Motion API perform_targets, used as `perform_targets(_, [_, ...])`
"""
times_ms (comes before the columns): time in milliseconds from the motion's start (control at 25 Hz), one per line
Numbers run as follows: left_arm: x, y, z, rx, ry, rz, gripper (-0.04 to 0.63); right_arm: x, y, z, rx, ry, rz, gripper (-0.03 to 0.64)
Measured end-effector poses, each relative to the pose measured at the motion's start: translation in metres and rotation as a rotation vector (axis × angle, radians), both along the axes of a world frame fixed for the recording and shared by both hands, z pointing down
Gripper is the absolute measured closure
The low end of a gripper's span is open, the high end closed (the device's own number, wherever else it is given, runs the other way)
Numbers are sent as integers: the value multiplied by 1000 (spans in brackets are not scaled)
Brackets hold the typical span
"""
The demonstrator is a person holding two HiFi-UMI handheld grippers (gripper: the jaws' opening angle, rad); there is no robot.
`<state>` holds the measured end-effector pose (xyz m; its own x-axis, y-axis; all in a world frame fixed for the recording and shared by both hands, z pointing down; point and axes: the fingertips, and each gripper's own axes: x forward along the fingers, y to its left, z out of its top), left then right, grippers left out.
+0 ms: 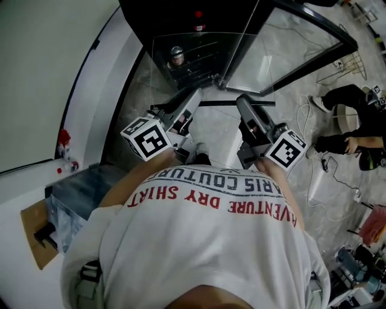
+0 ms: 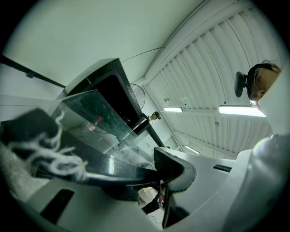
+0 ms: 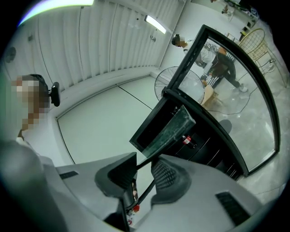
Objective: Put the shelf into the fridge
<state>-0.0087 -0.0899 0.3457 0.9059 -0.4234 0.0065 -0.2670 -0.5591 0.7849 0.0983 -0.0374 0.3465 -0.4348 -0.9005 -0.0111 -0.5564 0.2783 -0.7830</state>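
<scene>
The shelf (image 1: 199,57) is a glass pane with a dark near edge, held level in front of the open black fridge (image 1: 175,15). My left gripper (image 1: 194,96) is shut on the near edge at its left, and my right gripper (image 1: 242,102) is shut on it at its right. In the left gripper view the dark edge of the shelf (image 2: 97,118) runs between the jaws of the left gripper (image 2: 152,176). In the right gripper view the shelf (image 3: 171,127) is seen edge-on, pinched in the right gripper (image 3: 141,168). A red-capped bottle (image 1: 198,21) stands inside the fridge.
The fridge's glass door (image 1: 295,45) stands open to the right. A person (image 1: 356,124) sits on the floor at the far right among cables. At the left is a white counter (image 1: 24,181) with a red-topped bottle (image 1: 63,142) and a blue bag (image 1: 78,199).
</scene>
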Motion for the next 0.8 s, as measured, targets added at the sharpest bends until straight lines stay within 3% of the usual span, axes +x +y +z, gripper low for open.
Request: perform_targets(800, [20,-58,21,-38,-35,-133,472,24,-75,16,-14,16,-168,514])
